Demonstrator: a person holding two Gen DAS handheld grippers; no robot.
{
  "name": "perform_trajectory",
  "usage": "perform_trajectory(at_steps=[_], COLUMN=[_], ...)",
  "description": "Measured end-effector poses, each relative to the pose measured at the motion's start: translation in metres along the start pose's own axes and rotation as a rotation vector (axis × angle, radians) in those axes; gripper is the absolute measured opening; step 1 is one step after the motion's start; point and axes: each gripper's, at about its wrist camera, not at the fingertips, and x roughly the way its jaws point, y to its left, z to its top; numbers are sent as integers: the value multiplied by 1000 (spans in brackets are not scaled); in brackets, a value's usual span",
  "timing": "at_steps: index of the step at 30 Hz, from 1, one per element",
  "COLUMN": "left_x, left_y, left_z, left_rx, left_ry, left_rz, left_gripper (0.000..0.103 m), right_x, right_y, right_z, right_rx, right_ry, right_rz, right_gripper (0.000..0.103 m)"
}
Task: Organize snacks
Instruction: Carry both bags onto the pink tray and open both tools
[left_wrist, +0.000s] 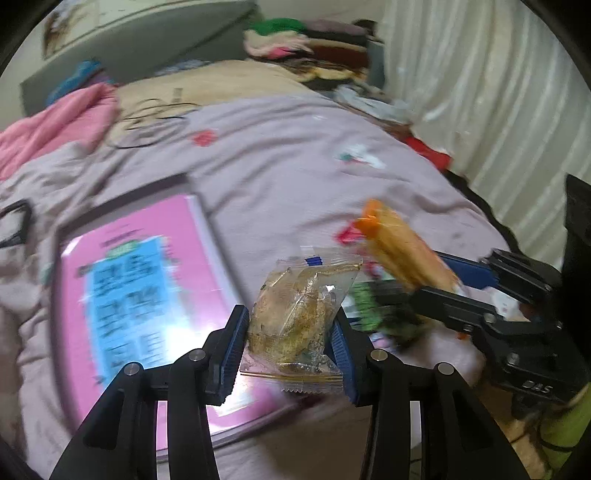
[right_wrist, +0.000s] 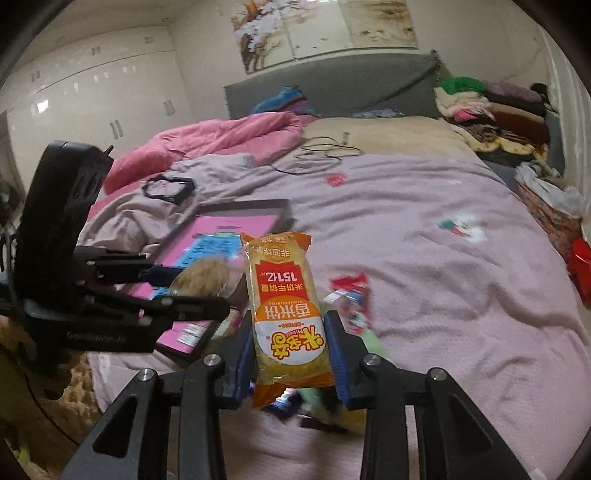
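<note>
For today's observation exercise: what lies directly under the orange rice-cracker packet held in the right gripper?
Under the orange rice-cracker packet, blurred loose snack wrappers lie on the lilac blanket. What they are is unclear; the packet covers part of the pile.

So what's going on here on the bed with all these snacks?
A person is sorting snacks on a bed, with a handheld tool in each hand. The left tool is clamped on a clear packet of brownish snack, held above the pink tray. The right tool grips an orange rice cracker pack, lifted off the lilac blanket. A few more wrapped snacks lie on the blanket under the two tools.
</note>
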Motion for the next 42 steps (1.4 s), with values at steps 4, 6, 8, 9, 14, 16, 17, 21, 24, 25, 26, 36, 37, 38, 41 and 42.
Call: perform_trajectory(at_steps=[4,6,8,9,14,16,17,21,24,25,26,36,37,38,41,42], left_x=[-13,-16,-18,-20,-18,-16,-16,-10,-5,-4,-3,4,4,4,5,5], left_y=[37,52,66,73,104,112,115,127,131,132,133,138,138,138,138,138], left_z=[-13,-20,-29,-33,-51,-58,-61,-72,-76,-78,-79,-84,-84,-84,-84,-84], left_rx=[-86,-113,-137,-155,-221,-241,-247,-275,-281,-285,-290,-310,-311,-312,-312,-312], left_ry=[3,7,10,12,30,41,45,65,79,82,83,96,96,96,99,100], left_rz=[71,120,158,169,225,245,252,273,292,294,293,300,300,301,302,304], left_gripper=[46,46,46,46,46,46,46,46,46,46,46,46,46,46,47,47], right_x=[10,18,27,33,61,73,77,97,111,114,118,140,140,139,137,136], right_y=[25,39,50,56,86,96,100,116,124,127,128,130,130,130,129,128], right_z=[6,9,11,12,12,11,9,5,2,1,-1,-9,-10,-11,-11,-12], right_rx=[-8,-18,-23,-27,-59,-68,-72,-110,-133,-136,-139,-142,-146,-147,-146,-143], right_ry=[-2,4,18,33,79,99,107,140,167,172,183,249,250,251,252,251], right_rz=[17,25,41,49,61,60,56,49,30,26,22,-26,-26,-28,-24,-22], right_gripper=[36,36,36,36,36,36,36,36,36,36,36,35,35,35,35,35])
